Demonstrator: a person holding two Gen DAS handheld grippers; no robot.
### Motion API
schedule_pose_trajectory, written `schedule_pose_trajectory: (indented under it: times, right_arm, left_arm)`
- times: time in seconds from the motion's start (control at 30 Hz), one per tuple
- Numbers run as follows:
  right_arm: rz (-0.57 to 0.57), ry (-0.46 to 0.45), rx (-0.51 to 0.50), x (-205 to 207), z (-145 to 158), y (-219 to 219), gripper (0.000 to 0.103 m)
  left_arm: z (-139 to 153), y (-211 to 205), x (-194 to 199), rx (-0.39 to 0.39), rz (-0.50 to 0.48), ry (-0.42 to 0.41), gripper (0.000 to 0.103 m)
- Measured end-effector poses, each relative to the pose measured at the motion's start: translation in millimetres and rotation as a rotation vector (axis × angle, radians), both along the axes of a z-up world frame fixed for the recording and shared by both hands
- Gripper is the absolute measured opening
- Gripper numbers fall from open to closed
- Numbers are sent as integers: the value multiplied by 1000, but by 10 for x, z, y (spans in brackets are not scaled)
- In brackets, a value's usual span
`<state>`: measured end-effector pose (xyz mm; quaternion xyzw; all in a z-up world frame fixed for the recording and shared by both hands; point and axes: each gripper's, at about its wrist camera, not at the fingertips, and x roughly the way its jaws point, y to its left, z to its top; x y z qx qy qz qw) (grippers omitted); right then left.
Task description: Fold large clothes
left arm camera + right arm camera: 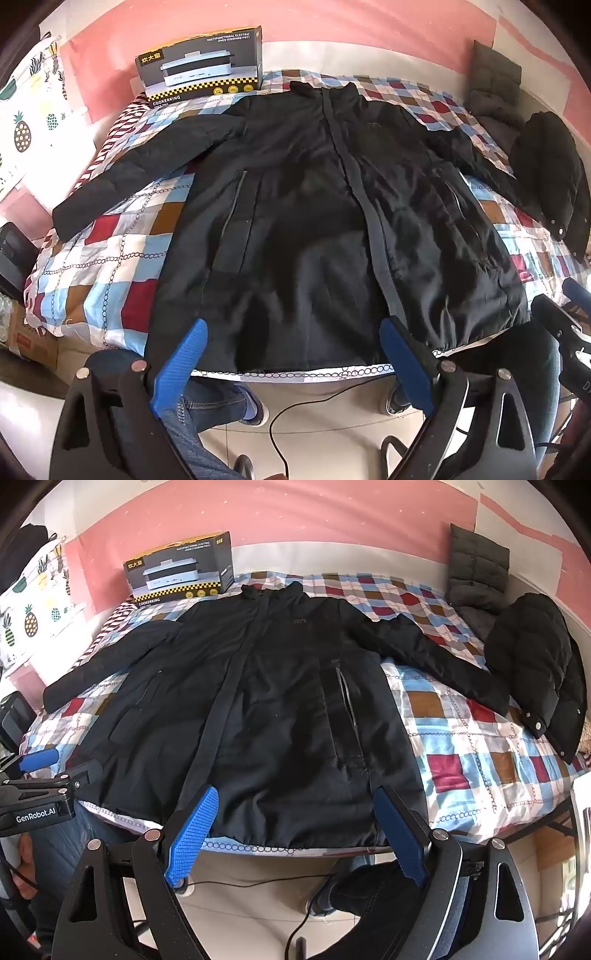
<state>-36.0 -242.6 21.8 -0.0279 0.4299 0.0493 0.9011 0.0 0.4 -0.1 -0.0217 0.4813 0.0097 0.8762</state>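
A large black jacket (295,206) lies spread flat, front up, on a bed with a checked quilt (110,251), collar at the far side and both sleeves stretched outward. It also shows in the right wrist view (280,709). My left gripper (291,328) is open and empty, held above the jacket's near hem. My right gripper (295,797) is open and empty, also above the near hem, further to the right. The left gripper's blue fingertip (38,758) shows at the left edge of the right wrist view.
A cooker box (201,62) stands at the bed's far left against the pink wall. A second black puffer jacket (532,664) and a grey folded garment (476,568) lie at the bed's right. A cable (295,406) runs over the floor by the person's feet.
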Motion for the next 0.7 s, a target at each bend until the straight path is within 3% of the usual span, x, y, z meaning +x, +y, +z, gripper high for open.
schedule_pose_trajectory:
  times: [0.7]
  right_arm:
    - [3,19,-5,9,-56,7,86]
  left_arm:
    - [12,4,16,11,2,16,96]
